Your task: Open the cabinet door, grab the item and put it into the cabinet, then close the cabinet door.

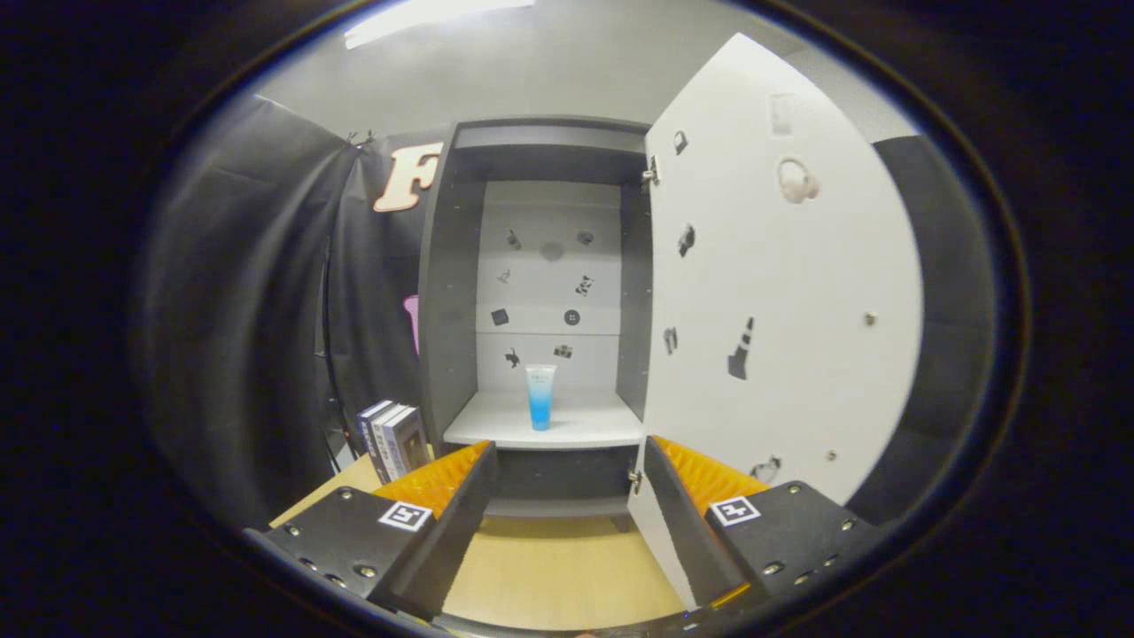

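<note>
The cabinet (452,292) stands just ahead on the wooden table, its white door (788,292) swung wide open to the right. A blue-and-white tube (540,397) stands upright, cap down, on the cabinet's white shelf (594,430), beyond my fingers. My gripper (567,461) is open with nothing between its fingers. The right finger (700,483) sits close to the door's lower edge; the left finger (443,483) is in front of the cabinet's left wall.
A few upright books or boxes (392,440) stand on the wooden table (549,567) just left of the cabinet. Small stickers dot the cabinet's back wall and the door's inner face. Black cloth hangs to the left and right.
</note>
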Demonstrator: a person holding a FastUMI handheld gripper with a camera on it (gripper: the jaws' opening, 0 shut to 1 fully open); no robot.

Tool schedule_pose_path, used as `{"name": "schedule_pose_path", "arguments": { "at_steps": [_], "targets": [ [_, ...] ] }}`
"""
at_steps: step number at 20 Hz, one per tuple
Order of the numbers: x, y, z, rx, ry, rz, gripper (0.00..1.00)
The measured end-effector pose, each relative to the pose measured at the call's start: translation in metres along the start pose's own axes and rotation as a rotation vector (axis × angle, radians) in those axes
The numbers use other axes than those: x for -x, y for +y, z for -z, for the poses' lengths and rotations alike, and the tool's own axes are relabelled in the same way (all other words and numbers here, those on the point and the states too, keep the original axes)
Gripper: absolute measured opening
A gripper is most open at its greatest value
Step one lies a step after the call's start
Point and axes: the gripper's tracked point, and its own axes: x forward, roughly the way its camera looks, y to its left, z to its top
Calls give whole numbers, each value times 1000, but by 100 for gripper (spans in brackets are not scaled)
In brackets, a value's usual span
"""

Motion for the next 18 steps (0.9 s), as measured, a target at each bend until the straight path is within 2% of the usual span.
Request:
{"name": "schedule_pose_path", "arguments": {
  "at_steps": [3,9,12,18],
  "targets": [
    [44,-38,-6,-44,1,54,98],
    [86,-129,-5,-92,-11,165,98],
    [88,-182,0,-95,3,196,99],
    [58,-244,6,-139,22,157,100]
  ]
}}
